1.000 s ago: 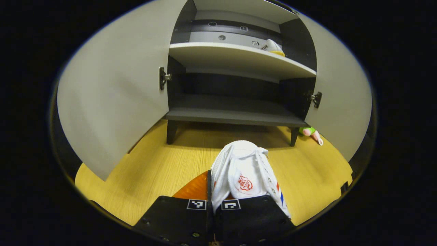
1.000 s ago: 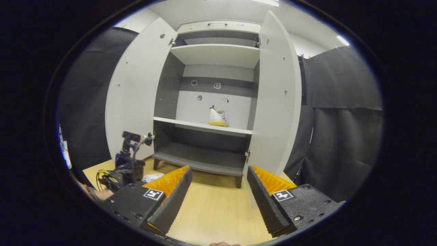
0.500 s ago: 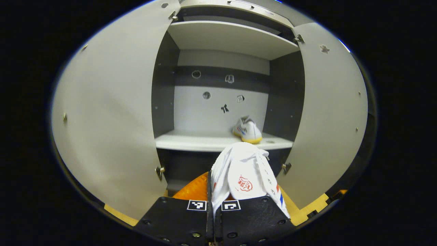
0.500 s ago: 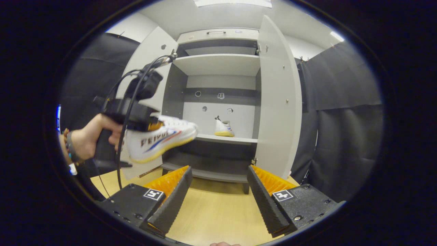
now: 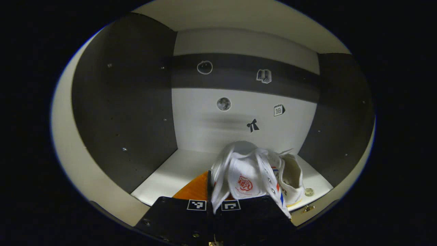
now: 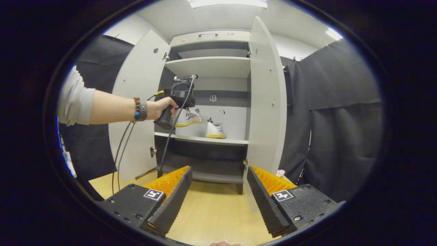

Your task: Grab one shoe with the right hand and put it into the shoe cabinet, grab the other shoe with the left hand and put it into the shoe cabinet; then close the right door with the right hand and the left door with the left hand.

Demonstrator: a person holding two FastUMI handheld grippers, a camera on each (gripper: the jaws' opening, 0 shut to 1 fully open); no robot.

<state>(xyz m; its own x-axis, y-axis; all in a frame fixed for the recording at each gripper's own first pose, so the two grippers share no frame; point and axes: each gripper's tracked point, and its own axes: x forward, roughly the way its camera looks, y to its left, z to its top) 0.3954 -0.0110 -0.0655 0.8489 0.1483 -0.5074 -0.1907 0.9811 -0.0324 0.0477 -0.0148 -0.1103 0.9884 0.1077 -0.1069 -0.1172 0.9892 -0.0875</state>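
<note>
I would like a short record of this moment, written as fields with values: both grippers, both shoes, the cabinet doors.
left gripper: shut on held shoe, reaching inside the cabinet above the middle shelf
right gripper: open, holds nothing, in front of the cabinet
placed shoe: stands on the middle shelf, right part
left door: open
right door: open
</note>
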